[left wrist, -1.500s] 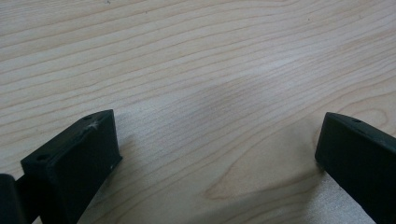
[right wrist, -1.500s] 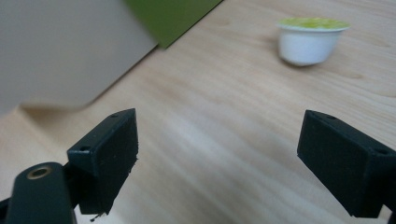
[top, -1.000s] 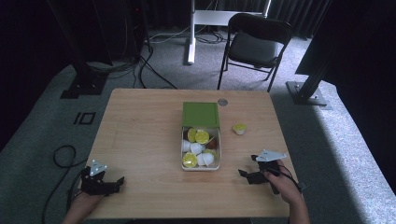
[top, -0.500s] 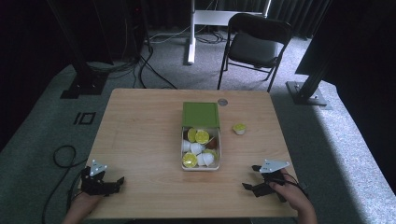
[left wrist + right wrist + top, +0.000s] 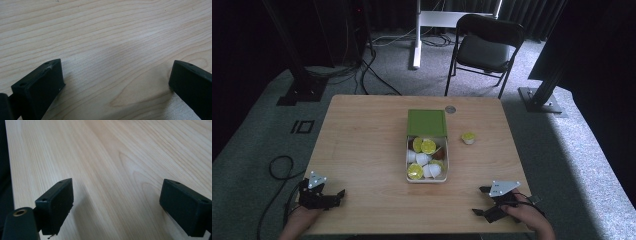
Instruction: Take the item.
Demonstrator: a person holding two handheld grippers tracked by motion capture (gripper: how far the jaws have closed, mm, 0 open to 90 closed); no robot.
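— Tongs status?
— Both released: left gripper (image 5: 339, 195) and right gripper (image 5: 480, 201) rest on the table's (image 5: 362, 140) near edge. Box (image 5: 427, 159) sits mid-table, a cup (image 5: 469, 137) just right of it.
— Next?
— I'd reach the right one for that cup, I think.

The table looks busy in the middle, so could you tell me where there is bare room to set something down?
The table is bare left of the box, up to the left gripper. It is also bare between the box and the right gripper. The crowded part is the box with its green lid, the loose cup to their right.
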